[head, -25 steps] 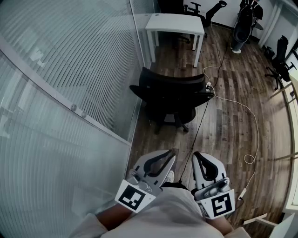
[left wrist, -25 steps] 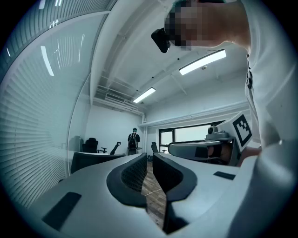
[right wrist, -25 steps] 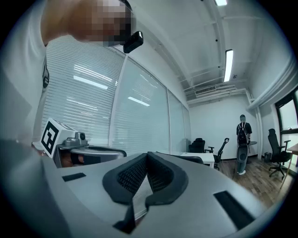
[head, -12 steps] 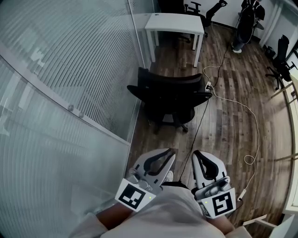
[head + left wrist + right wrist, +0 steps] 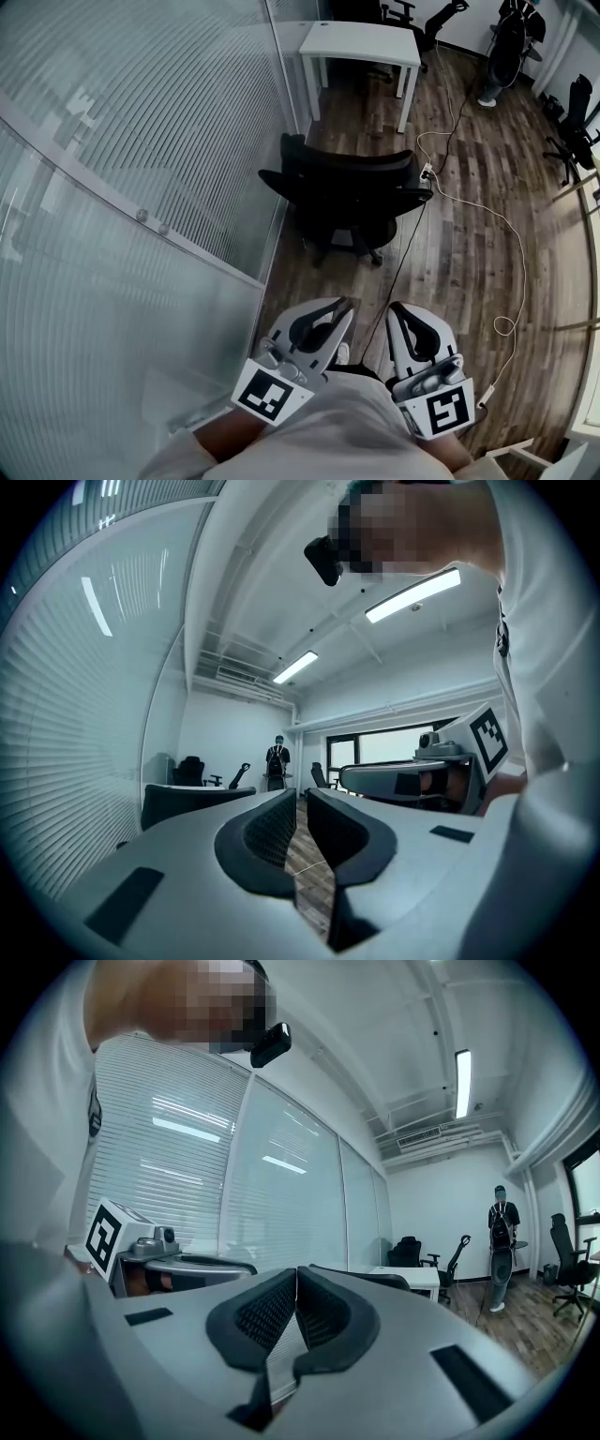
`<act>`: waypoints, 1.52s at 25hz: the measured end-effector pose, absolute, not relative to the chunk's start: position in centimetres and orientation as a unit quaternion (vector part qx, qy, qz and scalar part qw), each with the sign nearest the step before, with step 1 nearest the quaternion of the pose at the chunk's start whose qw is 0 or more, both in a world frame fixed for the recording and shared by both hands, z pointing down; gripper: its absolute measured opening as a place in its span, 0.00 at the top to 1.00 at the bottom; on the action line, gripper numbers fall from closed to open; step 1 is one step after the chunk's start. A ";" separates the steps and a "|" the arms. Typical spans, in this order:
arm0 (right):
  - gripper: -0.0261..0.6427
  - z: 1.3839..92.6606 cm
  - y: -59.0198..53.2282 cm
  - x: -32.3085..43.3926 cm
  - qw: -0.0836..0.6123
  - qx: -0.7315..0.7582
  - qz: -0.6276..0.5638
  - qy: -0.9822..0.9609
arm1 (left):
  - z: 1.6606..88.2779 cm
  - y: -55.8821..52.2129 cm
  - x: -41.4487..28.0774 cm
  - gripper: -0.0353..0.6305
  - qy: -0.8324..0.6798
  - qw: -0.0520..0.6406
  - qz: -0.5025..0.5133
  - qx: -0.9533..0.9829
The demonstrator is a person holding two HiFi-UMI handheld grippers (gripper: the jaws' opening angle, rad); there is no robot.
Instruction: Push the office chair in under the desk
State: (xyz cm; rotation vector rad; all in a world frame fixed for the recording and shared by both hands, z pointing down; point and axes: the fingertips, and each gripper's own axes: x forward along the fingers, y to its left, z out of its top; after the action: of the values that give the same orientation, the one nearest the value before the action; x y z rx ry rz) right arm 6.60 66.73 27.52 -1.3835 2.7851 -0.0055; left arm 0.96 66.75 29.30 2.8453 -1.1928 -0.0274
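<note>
Beside ribbed glass wall (image 5: 141, 141), short of black mesh office chair (image 5: 349, 211): left hand-held gripper (image 5: 346, 306) barely parted, right hand-held gripper (image 5: 397, 311) shut; best pressed squarely on backrest (image 5: 349, 176), toward white rectangular surface (image 5: 361, 42).

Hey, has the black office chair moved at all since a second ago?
No. The office chair keeps its place beside the power strip and short of the white desk; only the head view itself shifted a little.

The right gripper (image 5: 296, 1277), jaws together and empty, faces the desk (image 5: 406, 1275).
</note>
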 end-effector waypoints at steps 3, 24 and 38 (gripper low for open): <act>0.92 27.5 65.5 6.6 0.012 -0.446 -0.005 0.895 | 29.1 65.4 0.9 0.86 -0.388 0.029 -0.009 0.921; 0.92 28.9 54.7 5.0 -0.007 -0.455 0.004 0.890 | 31.1 54.0 -0.7 0.86 -0.374 0.029 0.001 0.927; 0.91 30.2 48.7 4.0 -0.050 -0.447 0.018 0.893 | 33.6 47.9 -2.4 0.85 -0.329 -0.033 0.097 0.939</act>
State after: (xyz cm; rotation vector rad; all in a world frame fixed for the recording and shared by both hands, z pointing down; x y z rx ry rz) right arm 4.00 48.70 30.24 -1.4515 2.8972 0.0576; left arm -2.42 47.92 33.61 3.0131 -1.0548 0.3110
